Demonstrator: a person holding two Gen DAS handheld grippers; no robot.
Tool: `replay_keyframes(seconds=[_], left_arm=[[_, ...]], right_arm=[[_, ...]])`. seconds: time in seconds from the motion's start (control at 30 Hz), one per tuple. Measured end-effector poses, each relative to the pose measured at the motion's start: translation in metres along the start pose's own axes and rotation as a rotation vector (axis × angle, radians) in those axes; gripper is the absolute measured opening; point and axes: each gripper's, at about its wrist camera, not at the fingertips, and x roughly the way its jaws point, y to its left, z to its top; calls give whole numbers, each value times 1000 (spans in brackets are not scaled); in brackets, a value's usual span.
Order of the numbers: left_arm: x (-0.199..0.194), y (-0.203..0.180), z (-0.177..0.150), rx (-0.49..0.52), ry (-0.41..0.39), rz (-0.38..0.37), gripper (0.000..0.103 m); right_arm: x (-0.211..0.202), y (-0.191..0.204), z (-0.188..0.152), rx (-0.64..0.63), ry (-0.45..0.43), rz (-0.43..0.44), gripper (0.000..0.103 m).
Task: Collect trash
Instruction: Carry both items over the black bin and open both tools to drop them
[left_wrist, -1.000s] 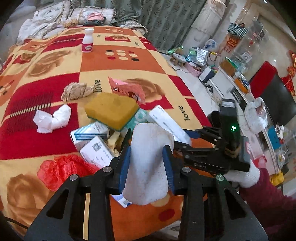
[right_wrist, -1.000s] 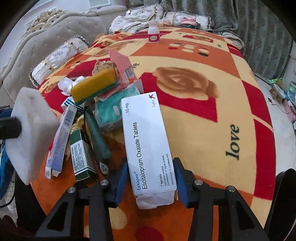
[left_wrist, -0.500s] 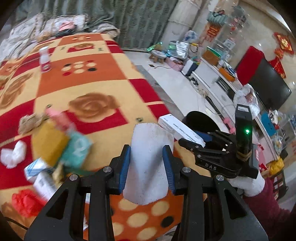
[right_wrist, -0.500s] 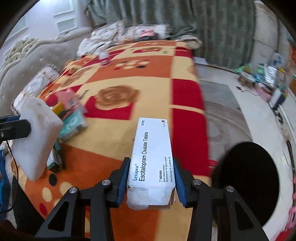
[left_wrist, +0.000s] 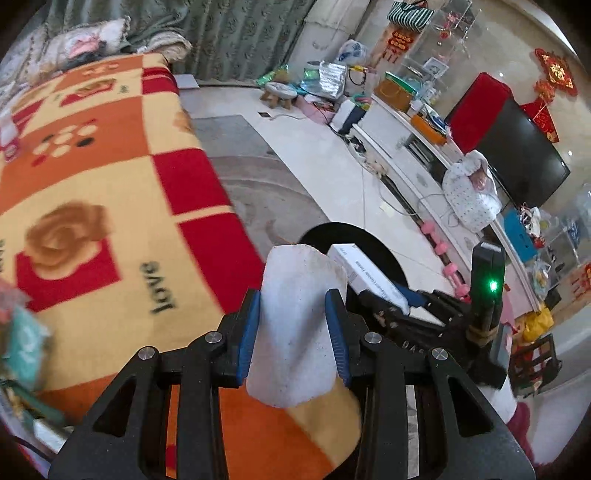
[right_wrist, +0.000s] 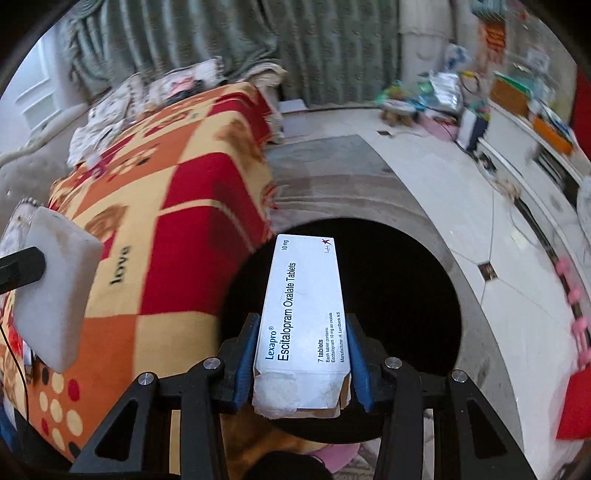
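Both grippers, carried off the trash pile and out past the blanket's edge since the earlier frames; pile now only a blurred fringe at the left wrist view's left border.

Left gripper (left_wrist: 293, 325): blue pads clamped on a white sponge (left_wrist: 295, 332), held upright over the blanket (left_wrist: 110, 206) corner, its upper end overlapping the rim of the black bin (left_wrist: 380, 254) in the left wrist view. Right gripper (right_wrist: 301, 354): pads closed narrow on a white tablet box (right_wrist: 303, 314) printed "Lexapro Escitalopram Oxalate Tablets", long axis pointing forward, suspended directly above the bin's dark round opening on the pale floor (right_wrist: 424, 177) beside the blanket-covered surface. Sponge also visible at the right wrist view's left margin. Background: green curtain (right_wrist: 229, 40), television (left_wrist: 524, 158), cluttered white cabinet.
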Motion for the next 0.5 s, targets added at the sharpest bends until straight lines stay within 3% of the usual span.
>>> replay_keyframes(seconds=[0.23, 0.3, 0.37, 0.5], left_arm=[[42, -17, 8, -52, 20, -72, 36], [51, -16, 11, -79, 18, -138, 42], [57, -13, 12, -112, 26, -166, 57], [54, -9, 11, -127, 12, -154, 57]], right_arm=[[8, -27, -7, 44, 18, -25, 43], [11, -35, -7, 68, 25, -33, 45], [13, -39, -7, 94, 27, -29, 48], [13, -45, -10, 110, 31, -28, 50]])
